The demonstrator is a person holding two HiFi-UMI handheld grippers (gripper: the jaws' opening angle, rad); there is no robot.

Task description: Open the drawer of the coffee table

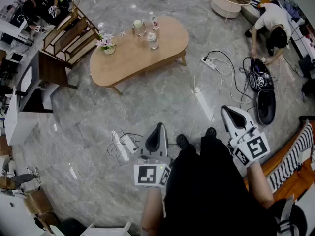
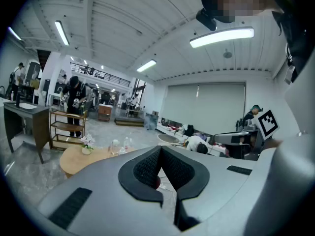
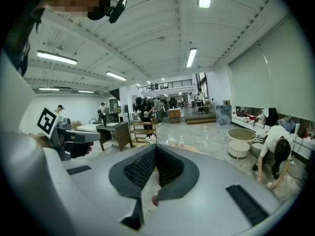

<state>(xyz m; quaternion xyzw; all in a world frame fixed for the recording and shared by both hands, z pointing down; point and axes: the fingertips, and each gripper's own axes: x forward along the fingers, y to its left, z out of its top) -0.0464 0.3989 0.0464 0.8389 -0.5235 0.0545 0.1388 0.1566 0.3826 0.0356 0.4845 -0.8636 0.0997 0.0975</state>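
Coffee table (image 1: 142, 55), one, sits at eleven o'clock, well apart from both grippers, its long axis running eight to two o'clock. Left gripper (image 1: 159, 127) and right gripper (image 1: 228, 110): jaws together, empty. One flower pot (image 1: 106, 45) stands at its eight o'clock end.

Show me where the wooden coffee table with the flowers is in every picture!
Head view: the coffee table is upper middle, on the grey floor.
Left gripper view: the table is lower left.
Right gripper view: only a sliver of the table shows, near the centre.
Shared landmark: the flower pot on the table.
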